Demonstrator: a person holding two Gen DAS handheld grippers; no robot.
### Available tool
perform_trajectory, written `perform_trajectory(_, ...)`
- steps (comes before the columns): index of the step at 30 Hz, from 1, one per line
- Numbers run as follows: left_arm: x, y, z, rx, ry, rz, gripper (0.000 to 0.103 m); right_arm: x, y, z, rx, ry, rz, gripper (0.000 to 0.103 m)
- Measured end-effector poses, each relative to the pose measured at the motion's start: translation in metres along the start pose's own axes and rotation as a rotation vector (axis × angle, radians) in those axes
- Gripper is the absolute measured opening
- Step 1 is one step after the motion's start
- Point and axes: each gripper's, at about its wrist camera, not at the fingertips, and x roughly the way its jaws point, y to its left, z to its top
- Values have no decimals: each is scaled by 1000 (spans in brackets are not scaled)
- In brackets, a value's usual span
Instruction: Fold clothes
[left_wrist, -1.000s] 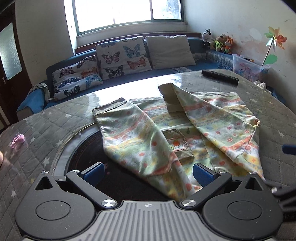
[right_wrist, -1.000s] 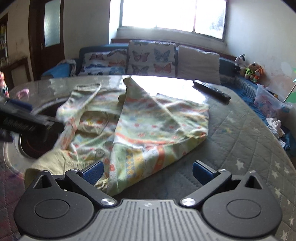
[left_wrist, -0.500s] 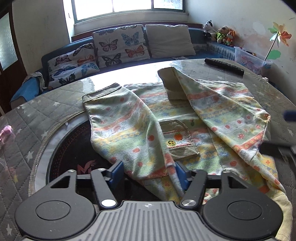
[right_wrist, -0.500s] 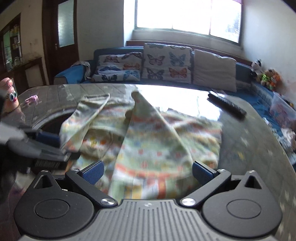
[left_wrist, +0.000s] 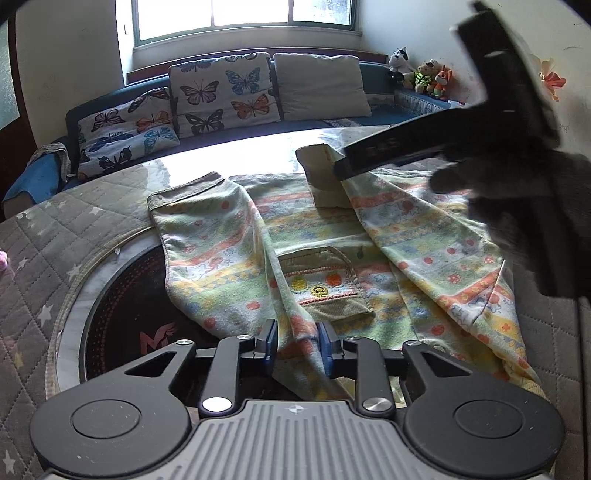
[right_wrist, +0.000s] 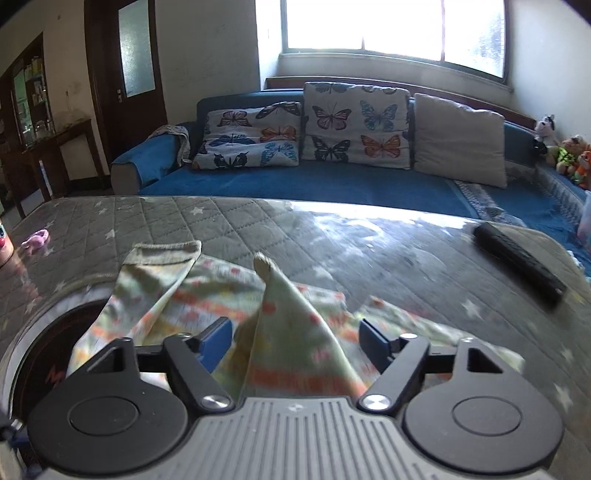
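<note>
1. My left tool (left_wrist: 295, 341) has its blue pads pinched tight on the near hem of the shirt (left_wrist: 332, 258), a fold of cloth bunched between them.
2. My right tool (right_wrist: 295, 339) has its jaws spread wide, with a raised ridge of the shirt (right_wrist: 288, 314) running between them; I see no pad pressing on the cloth.
3. In the left view the right tool (left_wrist: 498, 122) shows as a dark shape over the shirt's far right part, near the folded sleeve cuff (left_wrist: 317, 166).
4. The shirt lies spread on the bench (right_wrist: 369, 251), its left sleeve draped over the dark round inset (left_wrist: 129, 314) and its pocket (left_wrist: 325, 280) facing up.
5. There is open quilted cover beyond the shirt's far edge and to its right; a remote (right_wrist: 517, 258) lies near the far right rim, well apart from the cloth.
6. A small pink thing (right_wrist: 35, 238) sits at the far left of the bench.
7. Behind the bench a blue sofa (right_wrist: 332, 181) carries butterfly cushions (right_wrist: 354, 125), under a bright window (right_wrist: 391, 29).
</note>
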Motion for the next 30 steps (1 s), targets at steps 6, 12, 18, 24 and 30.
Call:
perform_trajectory(6, 4, 3, 16, -3, -11, 3, 53, 32, -6, 2, 9, 67, -18, 31)
perform_trajectory(12, 31, 14, 46, -24, -6, 50, 54, -7, -29, -1, 28, 8, -64, 4)
perform_trajectory(18, 54, 20, 53, -21, 37, 70, 17, -65, -64, -15, 49, -50, -152, 3)
perform_trajectory(24, 39, 26, 41, -24, 3, 96, 3, -126, -112, -60, 156, -84, -287, 3)
perform_trajectory(30, 1, 46, 24, -72, -43, 140, 2, -178, -151, -119, 302, -85, -394, 3)
